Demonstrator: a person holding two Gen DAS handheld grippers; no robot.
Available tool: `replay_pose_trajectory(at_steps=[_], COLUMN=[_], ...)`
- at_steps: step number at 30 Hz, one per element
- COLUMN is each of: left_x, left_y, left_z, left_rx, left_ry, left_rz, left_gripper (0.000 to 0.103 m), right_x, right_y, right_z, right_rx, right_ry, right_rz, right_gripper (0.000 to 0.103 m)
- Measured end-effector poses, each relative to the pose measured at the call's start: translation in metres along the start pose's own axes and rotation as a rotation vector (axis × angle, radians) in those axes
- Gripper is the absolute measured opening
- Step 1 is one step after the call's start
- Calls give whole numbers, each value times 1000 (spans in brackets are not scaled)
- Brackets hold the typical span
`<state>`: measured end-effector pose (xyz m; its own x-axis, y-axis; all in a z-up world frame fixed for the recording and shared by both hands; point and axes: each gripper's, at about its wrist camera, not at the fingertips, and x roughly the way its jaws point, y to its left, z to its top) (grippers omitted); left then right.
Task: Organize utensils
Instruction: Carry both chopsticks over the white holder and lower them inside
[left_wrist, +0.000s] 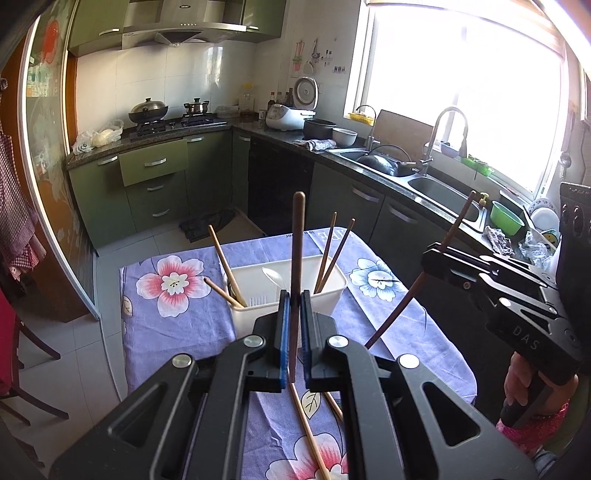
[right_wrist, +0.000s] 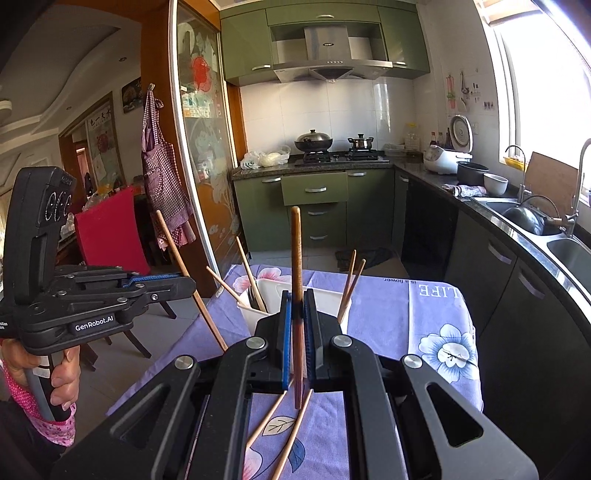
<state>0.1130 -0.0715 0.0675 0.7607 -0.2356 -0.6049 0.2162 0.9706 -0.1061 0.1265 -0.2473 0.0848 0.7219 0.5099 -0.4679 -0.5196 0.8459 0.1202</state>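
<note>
Left claw (left_wrist: 294, 295) clamped on a dark brown chopstick (left_wrist: 296, 258), held near upright above the white basket (left_wrist: 332, 291). Right claw (right_wrist: 298, 302) likewise pinched shut on a reddish chopstick (right_wrist: 296, 258), tip pointing up. Basket standing on the tabletop (left_wrist: 177, 325) with its purple floral cloth, holding several chopsticks (left_wrist: 332, 251) leaning against its walls and a white spoon (left_wrist: 275, 277). Two more loose chopsticks (right_wrist: 291, 435) lying on the cloth below the claws, nearer than the basket.
</note>
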Motion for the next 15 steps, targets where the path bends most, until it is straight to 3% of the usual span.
replay_pose_trajectory(at_steps=[15], left_x=[-25], left_y=[-5], left_z=[61], left_rx=[36], left_ry=[-119], left_rz=[36], left_gripper=[6], right_x=[1], right_y=[2], right_z=[81], right_rx=[-19], right_ry=[-92], right_rz=[4], right_gripper=[7])
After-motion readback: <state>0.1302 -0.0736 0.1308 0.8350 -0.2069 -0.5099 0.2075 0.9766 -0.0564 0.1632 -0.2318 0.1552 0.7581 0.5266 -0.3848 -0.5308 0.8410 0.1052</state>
